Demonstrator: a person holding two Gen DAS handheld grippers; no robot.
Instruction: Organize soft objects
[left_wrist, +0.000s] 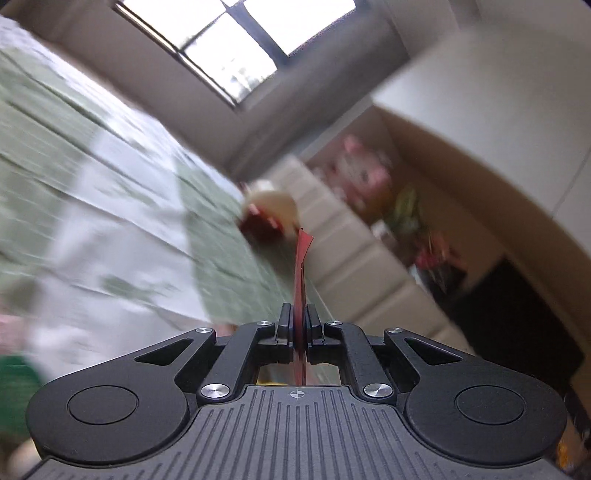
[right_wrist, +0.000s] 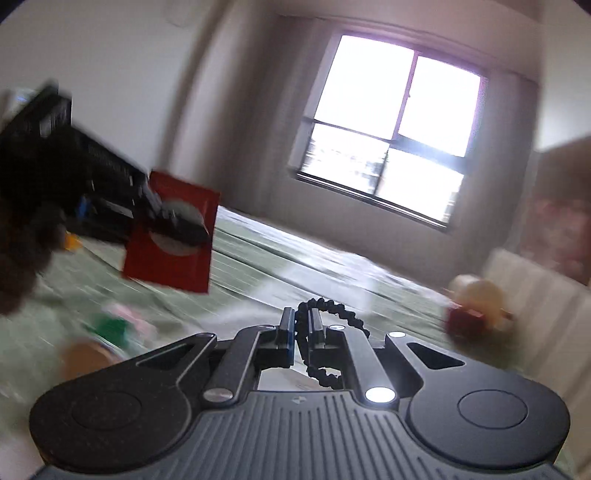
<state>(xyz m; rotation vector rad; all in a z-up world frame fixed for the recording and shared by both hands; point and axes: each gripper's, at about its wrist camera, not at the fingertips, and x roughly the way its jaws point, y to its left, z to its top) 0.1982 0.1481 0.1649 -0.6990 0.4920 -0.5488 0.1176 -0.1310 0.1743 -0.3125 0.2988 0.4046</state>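
Clamped edge-on in the left gripper (left_wrist: 299, 325): a thin, flat red packet (left_wrist: 300, 280), stiff as card, narrow fingers pinched shut against both faces. Seen broadside from the right wrist camera, the same red packet (right_wrist: 170, 236) square-cornered, with a pale round patch in the middle, held in the air above the bed (right_wrist: 258, 266) by the left gripper (right_wrist: 173, 221), matte black and boxy. Pinched in the right gripper (right_wrist: 303, 332): a black beaded cord (right_wrist: 332, 314), knobbly and looped, arching out past the fingertips and curling back under them, fingers nearly closed on it. Spread below both: a soft, pale green bed cover with white panels, blurred by motion. At the far edge of the bed, against a cream ribbed headboard (left_wrist: 354, 266): a rounded plush toy (left_wrist: 273, 214), cream on top, dark red beneath, also visible from the right wrist camera (right_wrist: 476, 306). On the bed nearer the red packet: a blurred green and pink soft lump (right_wrist: 118, 325), shape unclear. Beyond the bed: a bright gridded window (right_wrist: 391, 133). Beside the headboard: a brown cardboard box (left_wrist: 461, 177) with pink and green soft things inside, too blurred to name.
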